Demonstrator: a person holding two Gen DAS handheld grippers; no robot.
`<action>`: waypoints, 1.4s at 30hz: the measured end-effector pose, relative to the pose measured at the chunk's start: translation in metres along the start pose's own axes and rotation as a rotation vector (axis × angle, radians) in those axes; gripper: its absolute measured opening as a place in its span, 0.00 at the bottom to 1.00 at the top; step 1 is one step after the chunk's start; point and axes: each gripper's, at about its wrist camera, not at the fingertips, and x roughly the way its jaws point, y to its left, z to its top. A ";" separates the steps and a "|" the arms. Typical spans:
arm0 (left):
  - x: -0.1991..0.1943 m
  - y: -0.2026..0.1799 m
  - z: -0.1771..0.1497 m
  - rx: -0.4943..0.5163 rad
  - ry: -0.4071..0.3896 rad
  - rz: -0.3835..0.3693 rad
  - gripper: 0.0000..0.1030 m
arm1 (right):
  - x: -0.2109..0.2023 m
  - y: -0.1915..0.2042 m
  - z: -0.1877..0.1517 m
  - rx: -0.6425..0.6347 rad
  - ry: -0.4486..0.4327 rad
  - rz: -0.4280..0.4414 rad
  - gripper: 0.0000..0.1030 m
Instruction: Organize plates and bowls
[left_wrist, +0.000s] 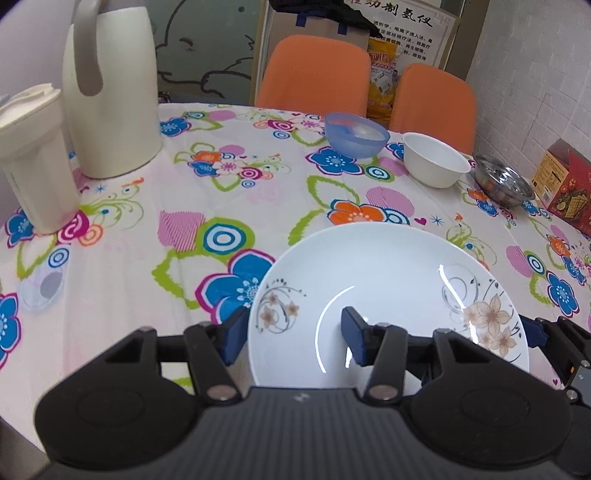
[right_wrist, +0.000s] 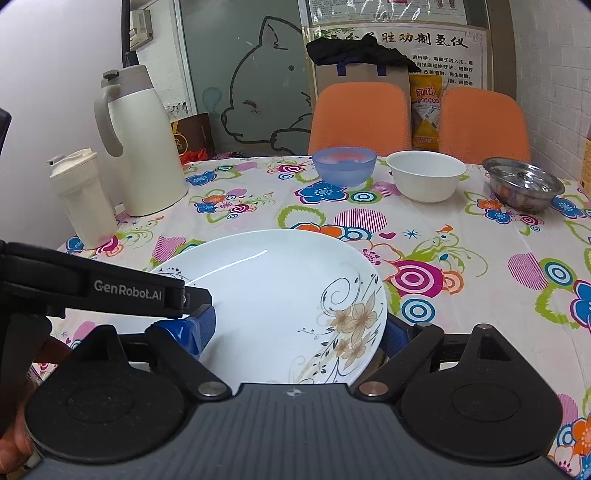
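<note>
A white plate with brown flower prints (left_wrist: 388, 295) (right_wrist: 280, 302) is at the near edge of the floral table. My left gripper (left_wrist: 295, 338) has one blue finger outside the plate's left rim and one inside the well, closed on the rim. My right gripper (right_wrist: 299, 332) straddles the plate, its blue fingers at both rims and wide apart. The left gripper's body (right_wrist: 110, 291) shows at the left of the right wrist view. A blue bowl (left_wrist: 356, 134) (right_wrist: 344, 166), a white bowl (left_wrist: 436, 159) (right_wrist: 425, 175) and a steel bowl (left_wrist: 504, 184) (right_wrist: 524, 186) stand in a row at the far side.
A cream thermos jug (left_wrist: 110, 92) (right_wrist: 142, 144) and a cream lidded cup (left_wrist: 33, 155) (right_wrist: 83, 195) stand at the far left. Two orange chairs (left_wrist: 314, 70) (right_wrist: 360, 118) are behind the table. A red box (left_wrist: 565, 184) sits at the far right.
</note>
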 end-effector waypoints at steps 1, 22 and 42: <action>0.000 0.000 0.000 0.003 -0.006 0.006 0.53 | -0.001 -0.001 0.000 0.001 -0.005 -0.002 0.75; -0.003 0.012 0.007 -0.035 -0.021 0.008 0.59 | -0.006 -0.024 0.004 0.185 -0.045 0.062 0.77; -0.006 -0.033 0.032 0.027 -0.014 -0.068 0.68 | -0.027 -0.121 0.022 0.210 -0.079 -0.057 0.76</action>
